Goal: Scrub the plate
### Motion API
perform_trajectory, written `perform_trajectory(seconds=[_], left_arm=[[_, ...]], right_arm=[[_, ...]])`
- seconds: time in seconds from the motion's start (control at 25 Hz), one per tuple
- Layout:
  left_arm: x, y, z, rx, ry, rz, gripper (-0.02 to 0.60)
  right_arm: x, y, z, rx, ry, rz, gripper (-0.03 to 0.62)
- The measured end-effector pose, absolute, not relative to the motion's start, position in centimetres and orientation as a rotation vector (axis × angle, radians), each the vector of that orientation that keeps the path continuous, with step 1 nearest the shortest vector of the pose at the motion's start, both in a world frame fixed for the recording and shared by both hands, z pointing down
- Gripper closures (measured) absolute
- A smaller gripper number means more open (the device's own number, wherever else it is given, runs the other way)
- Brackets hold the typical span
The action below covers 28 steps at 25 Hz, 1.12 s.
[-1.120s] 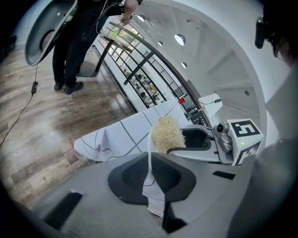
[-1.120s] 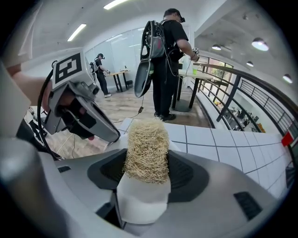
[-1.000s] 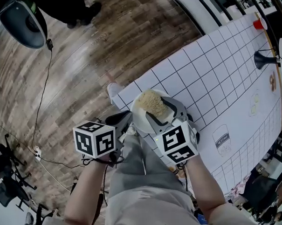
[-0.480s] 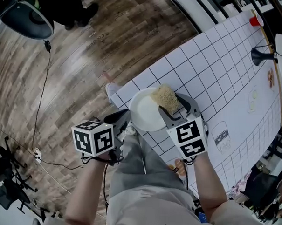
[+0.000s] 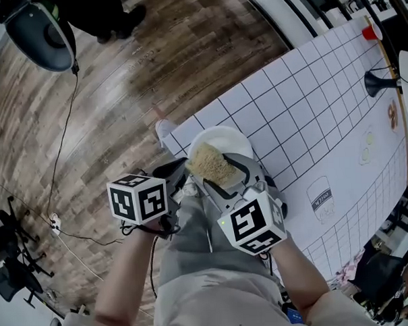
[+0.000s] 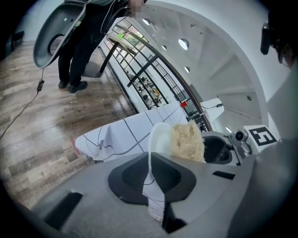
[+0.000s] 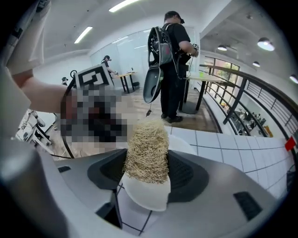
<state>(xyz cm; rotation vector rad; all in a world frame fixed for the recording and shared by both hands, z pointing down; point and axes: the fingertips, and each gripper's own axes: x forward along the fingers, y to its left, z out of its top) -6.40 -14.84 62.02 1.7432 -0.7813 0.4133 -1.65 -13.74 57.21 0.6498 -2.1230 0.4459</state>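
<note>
Plate (image 5: 224, 139), white, round and glossy, is held in the air over the near corner of the white tablecloth with black grid lines (image 5: 303, 114), which spreads toward 2 o'clock. It looks stiff, light and smooth, so I judge it can slip when wet and may break if it falls. The rim is the right place to hold, and a deep hold is better.

The left gripper (image 6: 151, 174) is clenched on the plate's rim at about 8 o'clock; its 2 jaws pinch the rim edge-on, and the arm reaches in from 7 o'clock, pointing moderately downward. The right gripper (image 7: 146, 179) grasps a tan fibrous scrubbing pad (image 7: 146, 151) between its jaws and presses it on the plate's face. This arm comes from 5 o'clock and points steeply down.
</note>
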Motion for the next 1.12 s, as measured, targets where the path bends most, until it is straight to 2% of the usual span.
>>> perform_trajectory(seconds=[0.56, 1.12], left_arm=[[-6.9, -14.7, 62.1, 1.717, -0.787, 0.365, 0.552], [-7.6, -14.6, 62.2, 1.724, -0.793, 0.394, 0.568]], right_arm=[[-1.1, -13.6, 61.0, 0.665, -2.051, 0.533, 0.33], [6.3, -15.4, 60.7, 0.861, -1.96, 0.577, 0.33]])
